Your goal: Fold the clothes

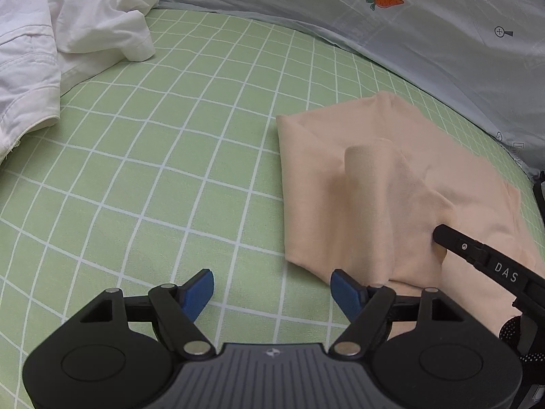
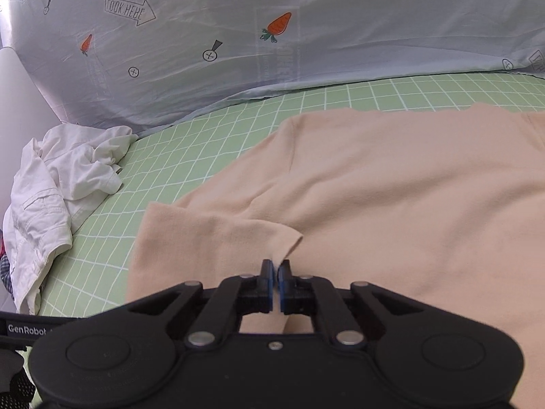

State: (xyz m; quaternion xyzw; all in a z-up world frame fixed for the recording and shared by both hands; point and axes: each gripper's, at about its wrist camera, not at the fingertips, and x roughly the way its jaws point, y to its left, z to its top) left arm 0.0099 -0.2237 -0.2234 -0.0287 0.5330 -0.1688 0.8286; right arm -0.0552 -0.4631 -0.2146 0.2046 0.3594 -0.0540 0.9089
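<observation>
The right gripper has its black jaws pressed together on a corner of the peach-coloured soft knit garment — a flap of that cloth rises from between the blue pads and bends over toward 1 o'clock. In the left wrist view the same gripper comes in from 4 o'clock, its tip buried in a raised fold of the peach garment, which stands up in a rounded hump above the rest of the cloth.

The left gripper stands spread wide, blue pads well apart, with nothing between them — only the green bedsheet with a white grid shows in the gap. Its right-hand pad sits just beside the near edge of the peach garment, and whether it touches the cloth cannot be told.

The peach garment lies mostly flat on the green sheet, at 2 to 4 o'clock in the left wrist view and filling the centre and the 3 o'clock side of the right wrist view. A crumpled white cotton garment lies apart from it at 10 o'clock. Behind, at 12 o'clock, is a pale blue-grey bedcover printed with orange carrots.
</observation>
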